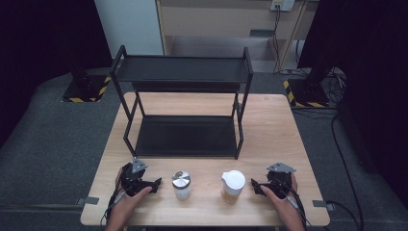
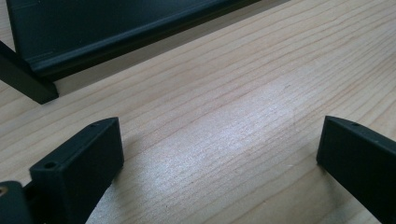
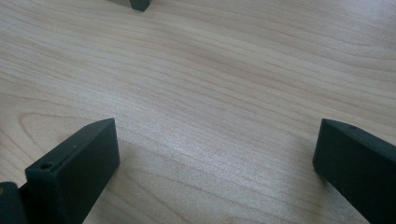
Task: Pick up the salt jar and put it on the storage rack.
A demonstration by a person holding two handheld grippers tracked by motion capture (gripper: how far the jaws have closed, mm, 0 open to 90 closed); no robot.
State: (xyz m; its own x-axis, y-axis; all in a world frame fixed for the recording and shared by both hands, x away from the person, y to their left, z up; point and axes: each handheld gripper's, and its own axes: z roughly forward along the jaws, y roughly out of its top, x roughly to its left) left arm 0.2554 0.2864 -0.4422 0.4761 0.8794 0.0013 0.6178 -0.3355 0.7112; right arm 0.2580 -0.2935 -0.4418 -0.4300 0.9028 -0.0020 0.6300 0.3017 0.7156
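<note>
Near the table's front edge a small jar with a silver lid [image 1: 181, 184] stands upright. To its right stands a cup with a white lid [image 1: 233, 185] and amber contents. My left gripper [image 1: 139, 180] rests left of the jar, held by a hand. Its jaws are wide open over bare wood [image 2: 219, 144]. My right gripper [image 1: 274, 185] sits right of the cup, also held by a hand. It too is open with nothing between its jaws [image 3: 215, 149]. Neither gripper touches the jar or the cup.
A black two-tier metal rack [image 1: 185, 103] stands on the middle and back of the wooden table [image 1: 269, 125]; both shelves are bare. Its lower shelf edge [image 2: 116, 28] lies just ahead of the left gripper, and a rack foot [image 3: 139, 3] shows far ahead of the right.
</note>
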